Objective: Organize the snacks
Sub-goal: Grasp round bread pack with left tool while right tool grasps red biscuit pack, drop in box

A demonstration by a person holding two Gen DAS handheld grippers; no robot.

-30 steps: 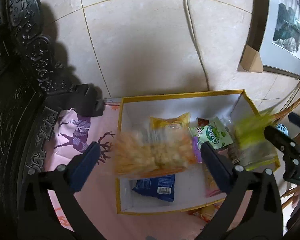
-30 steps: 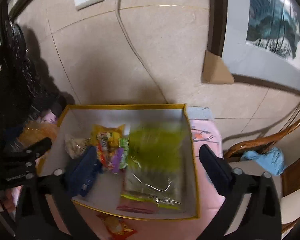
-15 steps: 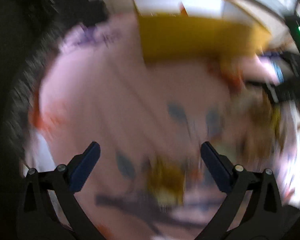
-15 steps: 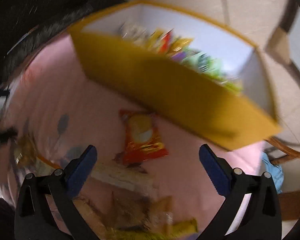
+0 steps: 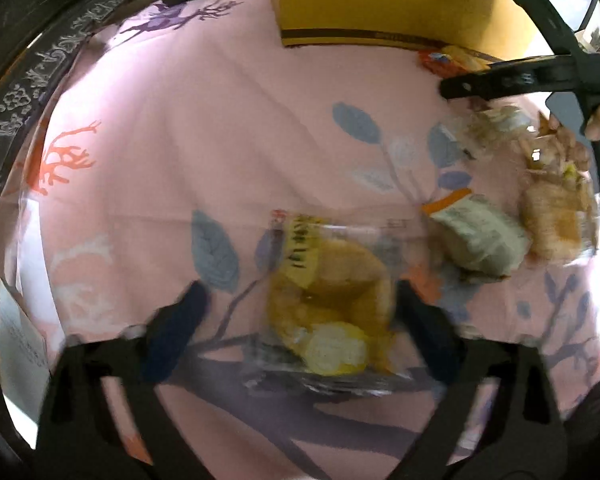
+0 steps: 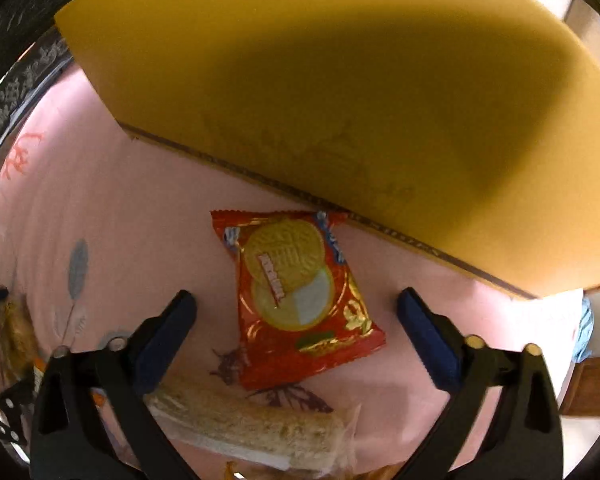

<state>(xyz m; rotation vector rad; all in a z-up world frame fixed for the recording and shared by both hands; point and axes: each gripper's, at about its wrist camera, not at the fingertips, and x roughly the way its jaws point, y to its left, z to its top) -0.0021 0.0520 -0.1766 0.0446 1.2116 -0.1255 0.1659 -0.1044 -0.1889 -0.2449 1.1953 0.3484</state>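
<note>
My left gripper (image 5: 300,312) is open, low over the pink cloth, with a clear packet of yellow cake (image 5: 332,300) between its fingers, untouched by the pads. More packets (image 5: 480,240) lie to its right. My right gripper (image 6: 296,320) is open and straddles a red biscuit packet (image 6: 300,296) that lies just in front of the yellow box (image 6: 360,92). The box also shows in the left wrist view (image 5: 380,4). The right gripper's body shows at the left view's top right (image 5: 540,76).
A pale cereal bar packet (image 6: 252,428) lies near the right gripper's base. Dark carved furniture (image 5: 28,60) borders the cloth on the left. A blue cloth and wooden chair (image 6: 584,332) sit at the far right.
Both grippers dropped packets into the box, then swung down and back from it to the cloth. Each now hovers open over a new packet.
</note>
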